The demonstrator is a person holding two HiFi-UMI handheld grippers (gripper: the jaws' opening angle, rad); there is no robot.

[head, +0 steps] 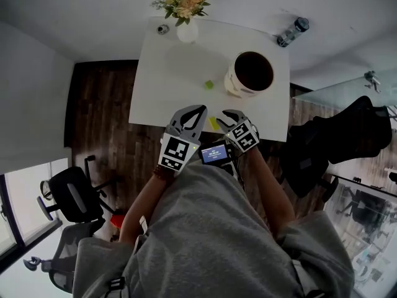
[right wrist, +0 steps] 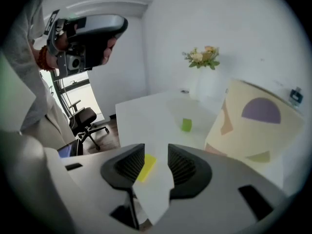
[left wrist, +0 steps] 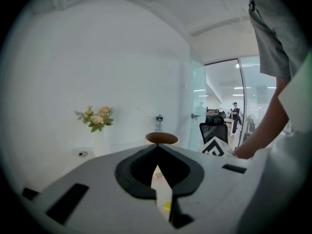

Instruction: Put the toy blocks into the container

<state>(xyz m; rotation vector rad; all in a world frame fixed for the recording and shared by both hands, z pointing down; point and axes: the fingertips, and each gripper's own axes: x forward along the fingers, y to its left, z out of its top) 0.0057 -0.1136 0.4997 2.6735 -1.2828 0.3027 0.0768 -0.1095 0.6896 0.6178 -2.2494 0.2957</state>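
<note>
Head view: a white table (head: pixel 155 73) is seen from above, with the cream container (head: pixel 232 84) set toward its right side. The left gripper (head: pixel 200 109) is held at the near edge, its jaws clenched on nothing. The right gripper (right wrist: pixel 156 151) is held released, and a yellow block (right wrist: pixel 147 165) is seen lying on the table between its jaws, ungripped. A green block (head: pixel 209 85) is seen lying near the container.

Yellow block (right wrist: pixel 147 165), green block (right wrist: pixel 186 125), upright cream container (right wrist: pixel 243 135)

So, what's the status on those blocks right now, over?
Right gripper open, yellow block on the table lined up between its jaws, not gripped. Left gripper shut, empty. Green block loose near the container. Nothing seen in the way.
</note>
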